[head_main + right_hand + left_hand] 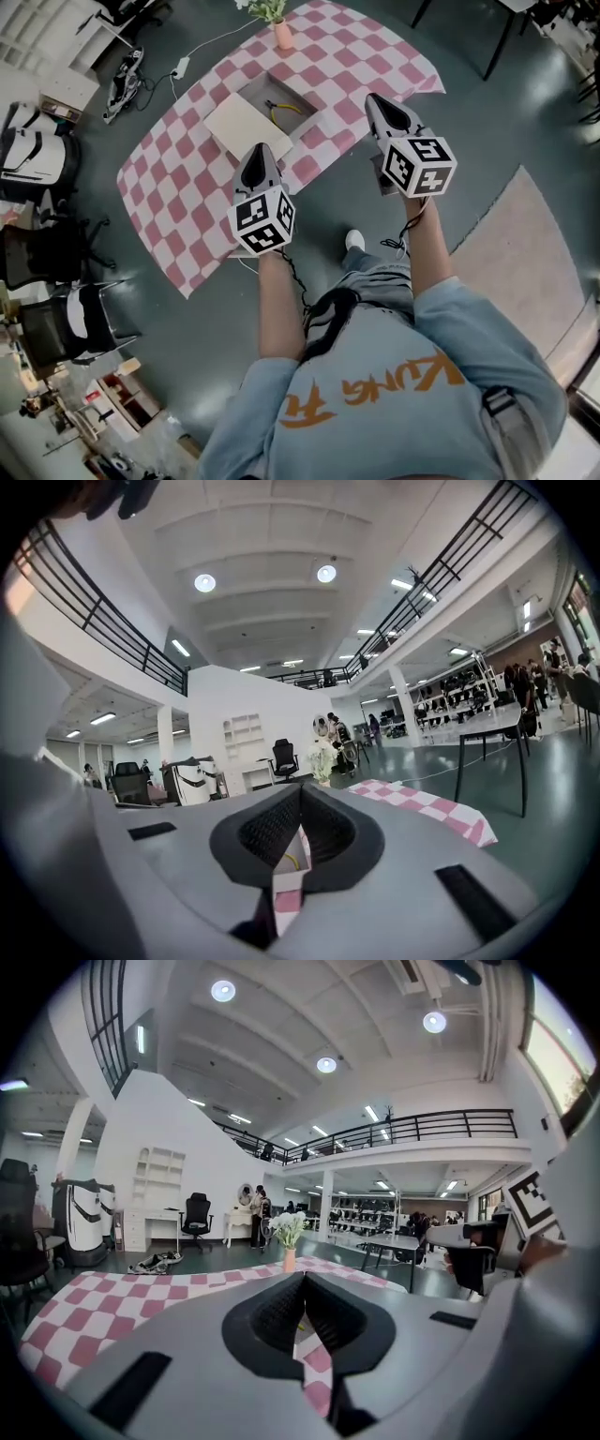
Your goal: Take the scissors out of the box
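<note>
The desk (178,178) is the biggest thing, and a pink and white checked cloth (375,56) covers all of it. The open box (281,89) sits in the middle of the cloth, with a dark inside. A cream lid (246,127) lies flat against the near left side of the box, and nothing is on it.

The left gripper (261,148) is on the near side of the box. Its tip is over the cloth, just beside the near edge of the lid. In the left gripper view, the left gripper (303,1277) has its jaws closed together, with only a thin slit below the tips and nothing held. The right gripper (373,97) is to the right of the box, with its tip near the right corner of the box. In the right gripper view, the right gripper (300,791) also has its jaws pressed together and empty. Neither gripper touches the box.

A small pink vase (282,36) with white flowers stands upright on the cloth beyond the box, near the far edge of the desk.

The scissors (281,110), with yellow handles, lie flat on the bottom of the box. They are the only thing in the box. They lie apart from both grippers.
</note>
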`<state>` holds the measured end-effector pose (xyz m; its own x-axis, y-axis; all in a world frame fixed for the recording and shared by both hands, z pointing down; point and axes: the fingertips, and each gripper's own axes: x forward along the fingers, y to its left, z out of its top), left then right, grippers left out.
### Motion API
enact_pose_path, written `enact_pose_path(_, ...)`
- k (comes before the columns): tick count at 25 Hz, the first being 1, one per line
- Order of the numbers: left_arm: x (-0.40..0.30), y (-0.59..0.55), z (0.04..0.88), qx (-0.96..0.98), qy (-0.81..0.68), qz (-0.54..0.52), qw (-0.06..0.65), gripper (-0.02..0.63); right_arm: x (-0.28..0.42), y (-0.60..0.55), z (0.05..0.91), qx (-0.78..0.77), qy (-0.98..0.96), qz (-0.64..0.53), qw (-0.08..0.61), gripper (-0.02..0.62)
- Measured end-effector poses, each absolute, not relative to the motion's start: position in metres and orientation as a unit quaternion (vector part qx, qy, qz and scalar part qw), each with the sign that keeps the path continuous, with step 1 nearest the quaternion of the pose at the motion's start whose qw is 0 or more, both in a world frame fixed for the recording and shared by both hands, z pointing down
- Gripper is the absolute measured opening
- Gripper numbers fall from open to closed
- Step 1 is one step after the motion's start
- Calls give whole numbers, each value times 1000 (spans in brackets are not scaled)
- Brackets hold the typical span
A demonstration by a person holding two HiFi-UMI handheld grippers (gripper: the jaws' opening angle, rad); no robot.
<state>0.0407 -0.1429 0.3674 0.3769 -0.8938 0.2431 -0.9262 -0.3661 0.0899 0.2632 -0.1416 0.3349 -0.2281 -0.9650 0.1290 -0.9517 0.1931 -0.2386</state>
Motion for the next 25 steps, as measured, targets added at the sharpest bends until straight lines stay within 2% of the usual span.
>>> enact_pose_path(13,9,-212,373,779,-613,70,114,20,208,-258,356,-543,826,-151,12,-2)
enact_pose_path(25,7,-218,394,765,-624,78,134,20,196,-267,386,-518,838,-172,-9,-2)
